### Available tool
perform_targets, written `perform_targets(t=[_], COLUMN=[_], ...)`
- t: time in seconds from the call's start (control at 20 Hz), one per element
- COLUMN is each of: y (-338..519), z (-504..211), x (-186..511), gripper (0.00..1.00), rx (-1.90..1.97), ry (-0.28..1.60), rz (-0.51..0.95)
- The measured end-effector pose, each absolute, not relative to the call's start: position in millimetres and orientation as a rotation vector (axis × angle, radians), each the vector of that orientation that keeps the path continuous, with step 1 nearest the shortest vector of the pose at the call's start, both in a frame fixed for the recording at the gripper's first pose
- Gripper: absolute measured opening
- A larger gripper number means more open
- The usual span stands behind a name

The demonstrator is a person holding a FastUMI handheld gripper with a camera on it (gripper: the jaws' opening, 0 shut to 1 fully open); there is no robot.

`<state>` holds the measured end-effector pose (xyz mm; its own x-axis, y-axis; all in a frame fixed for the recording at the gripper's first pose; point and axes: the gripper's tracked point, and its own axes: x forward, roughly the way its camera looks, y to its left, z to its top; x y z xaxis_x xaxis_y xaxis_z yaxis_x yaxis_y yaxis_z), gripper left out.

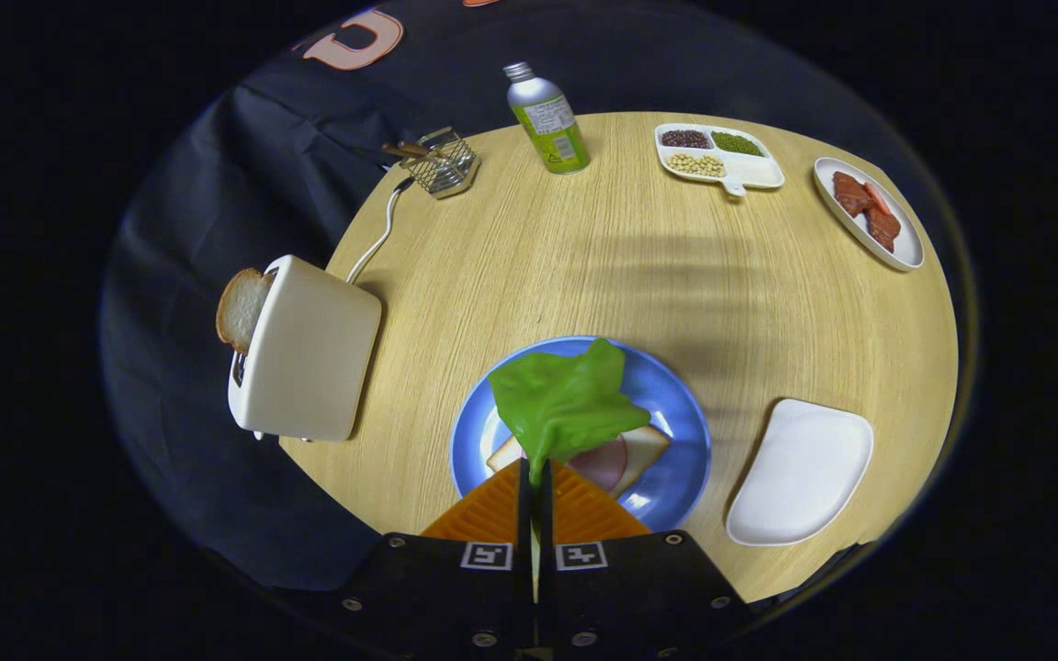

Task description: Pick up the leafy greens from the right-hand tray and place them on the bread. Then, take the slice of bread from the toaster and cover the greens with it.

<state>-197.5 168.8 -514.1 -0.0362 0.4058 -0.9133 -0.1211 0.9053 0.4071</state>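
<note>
My gripper [534, 477] is pinched tight on the lettuce [566, 404], holding it over the bread [644, 447] on the blue plate [680, 459]. Toaster [309, 363] at 10 o'clock with a slice [240, 308] sticking out; white tray [800, 473] at 3.

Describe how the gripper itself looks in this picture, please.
The gripper has two wedge-shaped fingers with ribbed faces, narrowing to their tips. They sit on a dark, boxy body with small screws. Two square black-and-white markers sit on the body.
</note>
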Motion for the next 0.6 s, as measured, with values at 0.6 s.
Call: perform_targets(t=[0.6], y=[171.5], z=[-525.1], x=[-205.3], gripper=[0.28], rx=[0.145], ry=[1.559], rz=[0.434])
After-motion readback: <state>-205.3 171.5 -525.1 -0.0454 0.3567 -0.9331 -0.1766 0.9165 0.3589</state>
